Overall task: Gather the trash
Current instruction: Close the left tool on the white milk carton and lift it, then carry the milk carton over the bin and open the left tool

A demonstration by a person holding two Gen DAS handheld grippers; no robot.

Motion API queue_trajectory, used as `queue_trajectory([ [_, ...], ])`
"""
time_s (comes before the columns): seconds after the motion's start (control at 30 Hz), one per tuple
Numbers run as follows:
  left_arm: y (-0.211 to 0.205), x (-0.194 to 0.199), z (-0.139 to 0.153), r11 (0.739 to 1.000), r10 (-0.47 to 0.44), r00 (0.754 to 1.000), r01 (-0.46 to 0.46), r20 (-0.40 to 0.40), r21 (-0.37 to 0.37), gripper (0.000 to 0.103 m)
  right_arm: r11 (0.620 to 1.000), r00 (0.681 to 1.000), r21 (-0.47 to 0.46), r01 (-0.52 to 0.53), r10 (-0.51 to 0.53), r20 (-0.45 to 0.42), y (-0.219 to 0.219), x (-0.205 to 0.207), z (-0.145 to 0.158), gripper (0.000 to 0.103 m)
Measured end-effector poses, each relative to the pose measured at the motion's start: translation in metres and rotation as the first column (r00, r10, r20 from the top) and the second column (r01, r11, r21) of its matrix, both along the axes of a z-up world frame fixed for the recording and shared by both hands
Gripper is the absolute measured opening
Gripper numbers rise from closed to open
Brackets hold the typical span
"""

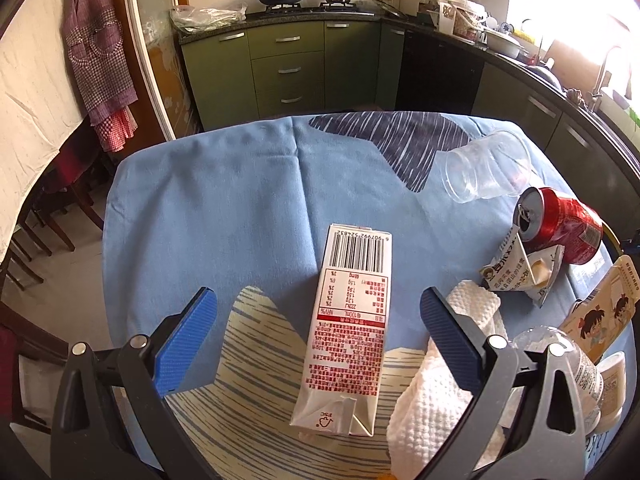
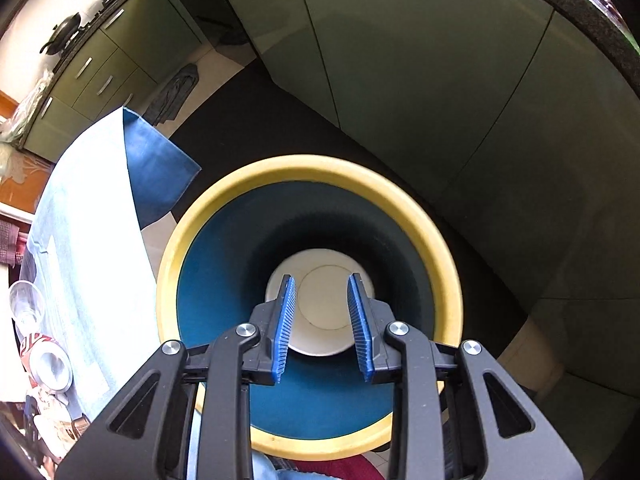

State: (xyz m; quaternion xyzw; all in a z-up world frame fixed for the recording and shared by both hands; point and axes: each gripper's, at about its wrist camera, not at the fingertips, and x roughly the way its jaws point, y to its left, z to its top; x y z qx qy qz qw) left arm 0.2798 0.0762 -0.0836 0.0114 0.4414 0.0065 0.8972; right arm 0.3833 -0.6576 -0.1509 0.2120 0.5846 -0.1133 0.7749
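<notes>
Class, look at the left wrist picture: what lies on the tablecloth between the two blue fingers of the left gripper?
In the left wrist view, a flattened milk carton lies between the open left gripper's fingers, untouched, with a white paper towel by the right finger.

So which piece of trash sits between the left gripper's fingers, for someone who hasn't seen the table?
Start at the blue tablecloth and come toward its near edge, where the pattern turns cream. The drink carton lies flat there, between the open left gripper fingers. It is the only long white box, with a barcode and red print, left of the white paper towel.
</notes>
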Motion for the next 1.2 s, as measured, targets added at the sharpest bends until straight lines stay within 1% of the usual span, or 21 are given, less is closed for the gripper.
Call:
queue_trajectory([
  [0.13, 0.000, 0.000, -0.003, 1.000, -0.014, 1.000, 0.014, -0.018, -0.003, 0.096, 1.000, 1.000, 0.008, -0.016, 0.017, -0.013, 0.010, 0.009, -0.008, 0.030],
  [0.17, -0.001, 0.001, -0.004, 1.000, -0.021, 0.999, 0.021, -0.024, -0.006, 0.093, 1.000, 1.000, 0.010, -0.021, 0.021, -0.015, 0.011, 0.012, -0.009, 0.030],
  [0.2, -0.001, 0.002, -0.006, 1.000, -0.027, 0.999, 0.027, -0.030, -0.008, 0.087, 1.000, 1.000, 0.012, -0.023, 0.023, -0.015, 0.013, 0.012, -0.010, 0.030],
  [0.27, -0.003, 0.004, -0.010, 0.999, -0.035, 0.998, 0.035, -0.052, -0.006, 0.080, 1.000, 1.000, 0.014, -0.028, 0.028, -0.014, 0.015, 0.013, -0.010, 0.030],
  [0.43, -0.005, 0.006, -0.018, 0.999, -0.047, 0.996, 0.048, -0.082, 0.007, 0.070, 0.998, 0.999, 0.031, -0.045, 0.046, -0.001, 0.022, 0.010, -0.007, 0.030],
  [0.47, -0.005, 0.006, -0.020, 0.999, -0.051, 0.995, 0.052, -0.089, 0.009, 0.064, 0.998, 0.999, 0.038, -0.050, 0.050, 0.006, 0.023, 0.007, -0.006, 0.030],
  [0.5, -0.005, 0.007, -0.021, 0.998, -0.055, 0.994, 0.056, -0.097, 0.004, 0.055, 0.997, 0.998, 0.045, -0.056, 0.055, 0.012, 0.025, 0.005, -0.005, 0.030],
  [0.53, -0.005, 0.008, -0.023, 0.998, -0.059, 0.993, 0.059, -0.105, -0.001, 0.051, 0.997, 0.998, 0.050, -0.061, 0.060, 0.018, 0.028, 0.003, -0.005, 0.030],
  [0.57, -0.005, 0.008, -0.025, 0.998, -0.063, 0.992, 0.062, -0.113, -0.008, 0.041, 0.996, 0.998, 0.054, -0.066, 0.064, 0.024, 0.030, -0.001, -0.004, 0.030],
  [0.6, -0.005, 0.009, -0.026, 0.998, -0.067, 0.990, 0.066, -0.121, -0.012, 0.034, 0.996, 0.997, 0.058, -0.070, 0.069, 0.028, 0.032, -0.003, -0.004, 0.030],
  [0.77, -0.010, 0.007, -0.026, 0.997, -0.081, 0.990, 0.082, -0.117, 0.004, 0.034, 0.992, 0.995, 0.079, -0.093, 0.090, 0.042, 0.038, -0.015, -0.002, 0.031],
  [0.87, -0.010, 0.004, -0.018, 0.996, -0.083, 0.992, 0.084, -0.096, 0.007, 0.033, 0.991, 0.994, 0.088, -0.098, 0.094, 0.059, 0.038, -0.023, 0.003, 0.031],
  [1.07, -0.016, -0.009, 0.017, 0.995, -0.096, 0.995, 0.096, -0.028, 0.014, 0.033, 0.989, 0.990, 0.104, -0.110, 0.099, 0.106, 0.031, -0.044, 0.017, 0.031],
  [1.13, -0.025, -0.016, 0.032, 0.992, -0.123, 0.992, 0.123, -0.008, 0.018, 0.033, 0.987, 0.987, 0.110, -0.117, 0.103, 0.126, 0.030, -0.048, 0.021, 0.031],
  [1.2, -0.045, -0.025, 0.052, 0.985, -0.173, 0.985, 0.173, 0.019, 0.020, 0.033, 0.986, 0.982, 0.113, -0.126, 0.108, 0.153, 0.027, -0.055, 0.027, 0.031],
])
